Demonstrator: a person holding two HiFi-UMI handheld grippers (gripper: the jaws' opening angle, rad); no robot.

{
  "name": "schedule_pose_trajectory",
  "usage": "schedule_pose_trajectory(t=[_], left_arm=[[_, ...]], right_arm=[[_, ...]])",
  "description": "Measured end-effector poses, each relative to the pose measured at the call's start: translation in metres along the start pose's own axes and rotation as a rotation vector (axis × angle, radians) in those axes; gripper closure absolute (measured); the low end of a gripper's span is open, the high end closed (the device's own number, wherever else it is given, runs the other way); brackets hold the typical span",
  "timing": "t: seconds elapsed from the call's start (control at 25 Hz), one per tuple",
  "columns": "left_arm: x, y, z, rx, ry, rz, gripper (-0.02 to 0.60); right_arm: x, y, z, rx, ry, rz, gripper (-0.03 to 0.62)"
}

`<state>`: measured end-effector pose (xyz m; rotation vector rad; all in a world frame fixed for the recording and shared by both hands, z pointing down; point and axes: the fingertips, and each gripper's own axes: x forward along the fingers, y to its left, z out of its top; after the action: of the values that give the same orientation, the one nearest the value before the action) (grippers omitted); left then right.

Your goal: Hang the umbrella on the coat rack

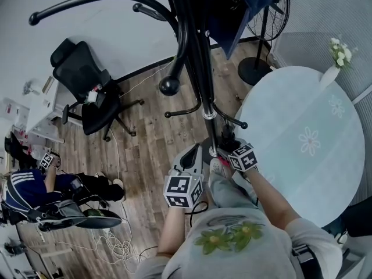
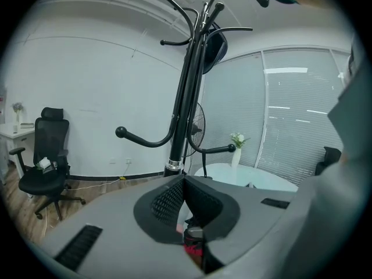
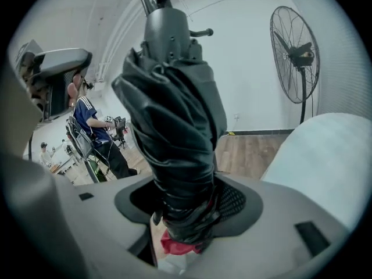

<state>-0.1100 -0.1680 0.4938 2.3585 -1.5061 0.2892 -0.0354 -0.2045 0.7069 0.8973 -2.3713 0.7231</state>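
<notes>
The black coat rack [image 1: 195, 51] rises right in front of me, its curved hooks spreading left and right; in the left gripper view the coat rack [image 2: 185, 109] stands straight ahead. My right gripper [image 3: 186, 199] is shut on the folded black umbrella [image 3: 174, 127], which stands upright with a grey end on top, close to the rack's pole. From above, the right gripper [image 1: 224, 139] is beside the pole's lower part. My left gripper [image 1: 195, 150] hangs just left of it; in its own view the left gripper [image 2: 183, 182] has its jaw tips together, holding nothing.
A round pale table [image 1: 308, 138] with a vase of flowers [image 1: 337, 57] is at the right. A floor fan [image 1: 261, 39] stands behind it, and a dark blue garment [image 1: 235, 10] hangs on the rack. At the left are a black office chair [image 1: 87, 95], a seated person [image 1: 29, 190] and loose cables [image 1: 116, 246].
</notes>
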Motion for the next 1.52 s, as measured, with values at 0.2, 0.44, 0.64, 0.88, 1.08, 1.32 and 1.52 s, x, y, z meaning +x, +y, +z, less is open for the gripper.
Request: schedule_pose_trajectory(t=[0.2, 0.44, 0.64, 0.88, 1.08, 1.32, 1.52], left_arm=[[0.001, 0.001, -0.001, 0.006, 0.006, -0.003, 0.580], [-0.001, 0.005, -0.005, 0.000, 0.017, 0.000, 0.580], [0.001, 0.005, -0.005, 0.004, 0.024, -0.004, 0.580], [0.004, 0.007, -0.006, 0.008, 0.028, -0.005, 0.580], [0.005, 0.005, -0.006, 0.015, 0.029, -0.017, 0.580], [0.008, 0.002, -0.005, 0.014, 0.024, -0.023, 0.580], [0.009, -0.004, -0.002, 0.010, 0.015, -0.030, 0.580]], right_arm=[[0.007, -0.009, 0.005, -0.021, -0.004, -0.038, 0.333], [0.017, -0.024, 0.013, -0.053, -0.035, -0.107, 0.326], [0.020, -0.039, 0.016, -0.065, -0.044, -0.155, 0.318], [0.027, -0.043, 0.021, -0.062, -0.046, -0.155, 0.307], [0.028, -0.037, 0.021, -0.056, -0.027, -0.126, 0.294], [0.018, -0.031, 0.032, -0.087, -0.065, -0.113, 0.209], [-0.008, -0.024, 0.050, -0.151, -0.130, -0.158, 0.198]])
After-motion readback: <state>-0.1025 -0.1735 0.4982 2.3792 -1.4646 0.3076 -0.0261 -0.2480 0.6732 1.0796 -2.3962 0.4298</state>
